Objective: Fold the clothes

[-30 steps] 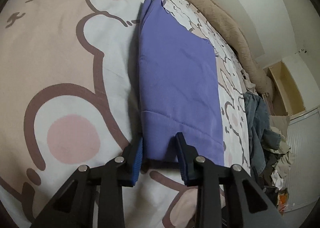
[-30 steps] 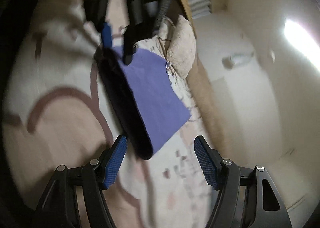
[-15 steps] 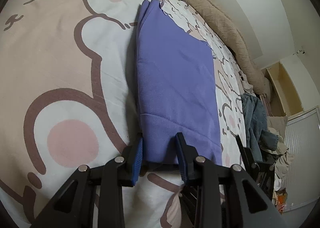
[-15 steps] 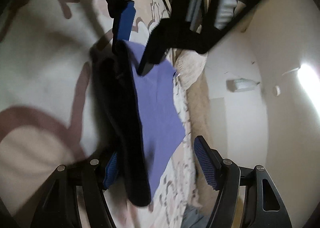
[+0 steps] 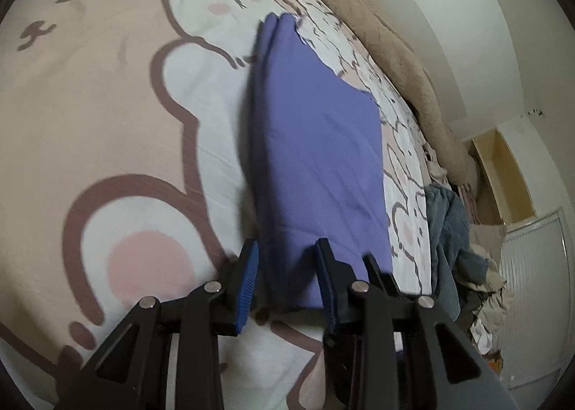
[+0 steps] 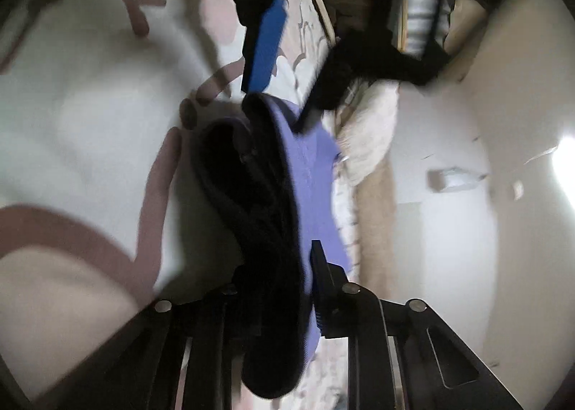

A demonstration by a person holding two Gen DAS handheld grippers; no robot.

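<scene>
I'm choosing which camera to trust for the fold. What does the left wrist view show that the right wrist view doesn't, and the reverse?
Only the left wrist view shows the purple garment's flat top, the heap of clothes past the bed's far edge and the bunny faces on the bedsheet. Only the right wrist view shows the garment's dark, thick folded edge and a bright lamp on the wall. Both show the garment on the sheet, the left gripper astride its near edge, the right gripper closed on it, and the beige blanket.
</scene>
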